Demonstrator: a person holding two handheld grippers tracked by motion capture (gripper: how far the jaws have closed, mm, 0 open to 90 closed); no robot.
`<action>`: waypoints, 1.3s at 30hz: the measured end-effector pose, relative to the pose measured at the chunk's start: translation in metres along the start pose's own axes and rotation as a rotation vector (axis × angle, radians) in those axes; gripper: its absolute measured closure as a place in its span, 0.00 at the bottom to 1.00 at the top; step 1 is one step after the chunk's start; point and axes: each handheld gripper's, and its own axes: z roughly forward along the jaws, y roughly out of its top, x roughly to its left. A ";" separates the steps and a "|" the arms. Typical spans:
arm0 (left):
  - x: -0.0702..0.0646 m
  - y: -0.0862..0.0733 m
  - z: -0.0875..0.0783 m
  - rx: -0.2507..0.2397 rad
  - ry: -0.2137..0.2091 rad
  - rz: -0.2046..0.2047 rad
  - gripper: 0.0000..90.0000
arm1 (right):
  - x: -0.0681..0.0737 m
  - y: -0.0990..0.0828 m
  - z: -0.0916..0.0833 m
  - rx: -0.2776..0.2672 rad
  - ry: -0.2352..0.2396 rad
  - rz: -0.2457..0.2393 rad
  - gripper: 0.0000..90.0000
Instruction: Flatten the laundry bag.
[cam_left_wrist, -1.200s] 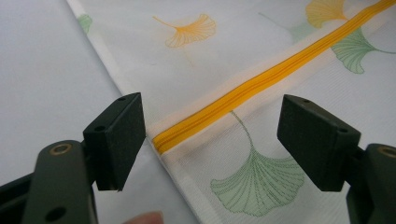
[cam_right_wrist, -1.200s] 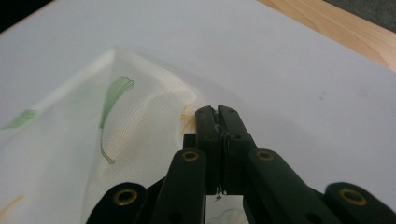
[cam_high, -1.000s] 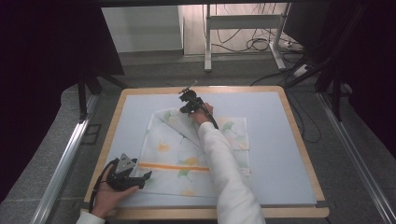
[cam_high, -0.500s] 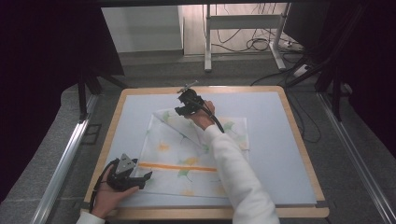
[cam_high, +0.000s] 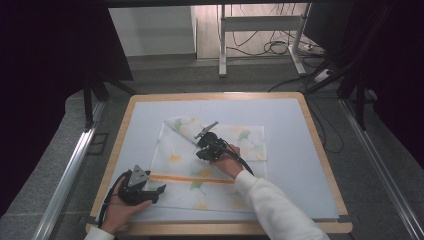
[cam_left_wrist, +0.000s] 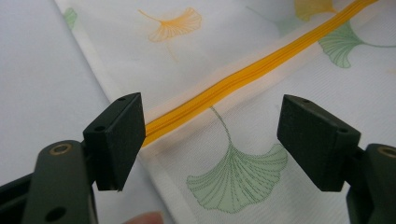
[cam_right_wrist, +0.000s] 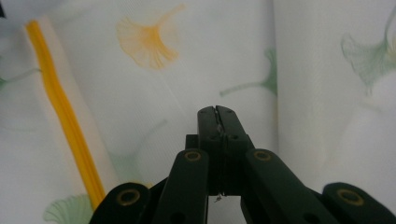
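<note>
High view: right hand (cam_high: 227, 162) over cloth (cam_high: 175, 150).

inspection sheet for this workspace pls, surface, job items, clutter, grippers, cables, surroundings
surface: pale blue mat on a wood-rimmed table, flat.
job's things: white cloth with ginkgo-leaf print and an orange zipper, far corner folded in over it.
clutter: nothing seen.
grippers: left gripper at the cloth's near-left edge, fingers wide apart over the zipper end; right gripper above the cloth's middle, jaws just closed together, no cloth seen between them.
cables: one trails from each gripper; loose cables on the floor behind.
surroundings: metal stand legs, dark curtains at the sides.
</note>
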 end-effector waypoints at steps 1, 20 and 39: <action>0.000 0.000 0.002 0.002 0.001 0.002 0.26 | -0.002 -0.004 0.001 0.005 -0.007 0.010 0.99; -0.001 -0.001 0.003 0.015 0.001 0.009 0.26 | -0.091 0.007 0.009 -0.020 -0.140 0.130 0.98; -0.002 0.000 0.003 0.014 -0.001 0.007 0.26 | -0.037 -0.036 -0.021 -0.055 -0.063 0.056 0.78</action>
